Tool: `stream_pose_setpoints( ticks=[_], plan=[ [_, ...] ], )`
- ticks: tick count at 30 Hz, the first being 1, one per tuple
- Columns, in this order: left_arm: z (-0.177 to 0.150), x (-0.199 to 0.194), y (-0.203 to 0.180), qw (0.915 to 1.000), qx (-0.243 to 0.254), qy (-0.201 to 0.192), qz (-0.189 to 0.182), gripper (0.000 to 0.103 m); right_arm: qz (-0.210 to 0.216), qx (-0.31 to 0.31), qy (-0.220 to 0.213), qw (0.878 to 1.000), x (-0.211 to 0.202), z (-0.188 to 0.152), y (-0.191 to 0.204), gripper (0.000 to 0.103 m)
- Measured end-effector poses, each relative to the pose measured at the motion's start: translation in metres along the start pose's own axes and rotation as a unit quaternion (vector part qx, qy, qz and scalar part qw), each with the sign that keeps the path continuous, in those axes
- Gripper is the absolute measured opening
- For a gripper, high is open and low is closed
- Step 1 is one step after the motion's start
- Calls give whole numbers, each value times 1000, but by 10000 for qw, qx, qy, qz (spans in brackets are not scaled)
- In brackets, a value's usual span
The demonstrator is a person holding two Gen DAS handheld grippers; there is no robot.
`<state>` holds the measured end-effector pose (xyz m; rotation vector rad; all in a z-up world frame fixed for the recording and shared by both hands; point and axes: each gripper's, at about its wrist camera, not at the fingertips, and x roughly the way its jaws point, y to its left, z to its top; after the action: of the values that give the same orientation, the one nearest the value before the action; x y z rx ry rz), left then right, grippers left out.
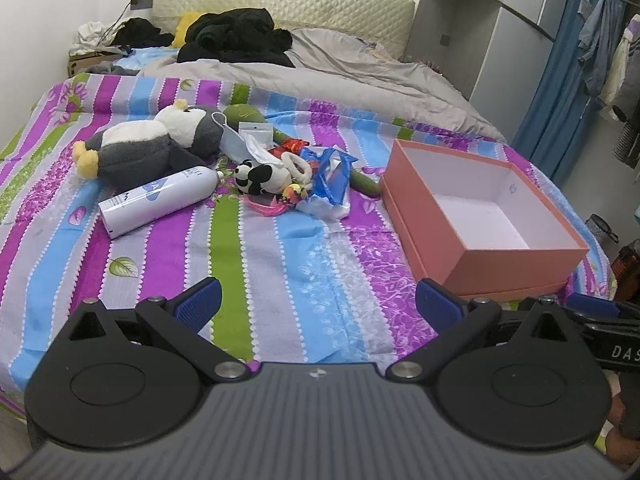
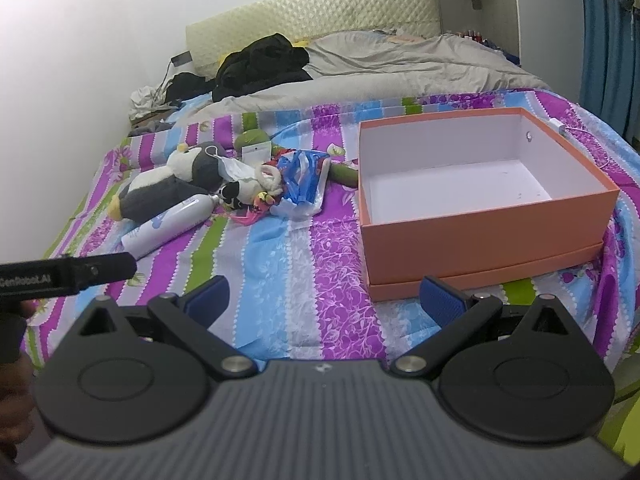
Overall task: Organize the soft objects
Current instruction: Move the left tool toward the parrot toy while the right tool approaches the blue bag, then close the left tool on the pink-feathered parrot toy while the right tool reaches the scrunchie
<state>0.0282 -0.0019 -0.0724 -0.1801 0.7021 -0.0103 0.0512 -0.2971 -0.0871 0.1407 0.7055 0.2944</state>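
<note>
1. The left gripper point(image 1: 318, 304) hung over the near part of the striped sheet point(image 1: 260, 264), its blue pads point(image 1: 199, 305) spread wide and nothing between them.
2. The right gripper point(image 2: 325, 302) was likewise released, jaws wide apart and empty, just in front of the box point(image 2: 480, 236).
3. The box, orange outside and white inside, stood open on the right side of the bed with nothing in it.
4. The soft things lay in a heap left of the box: a grey-and-white penguin point(image 1: 148, 146) on its side, and a small panda point(image 1: 262, 178) near the middle.
5. A face mask point(image 1: 236, 142) rested against the penguin's head, and a green plush point(image 1: 244, 114) lay behind it.
6. A white bottle point(image 1: 158, 202) lay on its side just before the penguin, touching it.
7. A blue-and-white plastic bag point(image 1: 330, 180) lay crumpled between the panda and the box.
8. Farther back, black clothes point(image 1: 236, 36) sat on a grey duvet point(image 1: 360, 68).
</note>
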Motion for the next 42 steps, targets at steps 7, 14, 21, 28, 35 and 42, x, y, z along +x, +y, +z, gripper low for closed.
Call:
stream_pose_setpoints(
  ticks=[7,14,21,28,35,42],
  plan=[
    [8,29,12,9999,20,144,85,103,-9,72,73,9999,24,2,-4,103],
    [16,55,22,9996,-22,252,136,103,-19,48,123,9999,42,9,-3,103],
    [22,71,24,9994,5,304,158,103,45,32,162,9999,54,12,1,103],
    [21,83,27,9995,34,258,171,103,38,37,136,9999,61,14,2,103],
    [20,113,44,9988,-94,405,254,103,476,-19,-16,9989,76,21,17,103],
    [23,133,53,9982,-174,476,307,103,591,-47,-52,9982,96,31,29,101]
  ],
)
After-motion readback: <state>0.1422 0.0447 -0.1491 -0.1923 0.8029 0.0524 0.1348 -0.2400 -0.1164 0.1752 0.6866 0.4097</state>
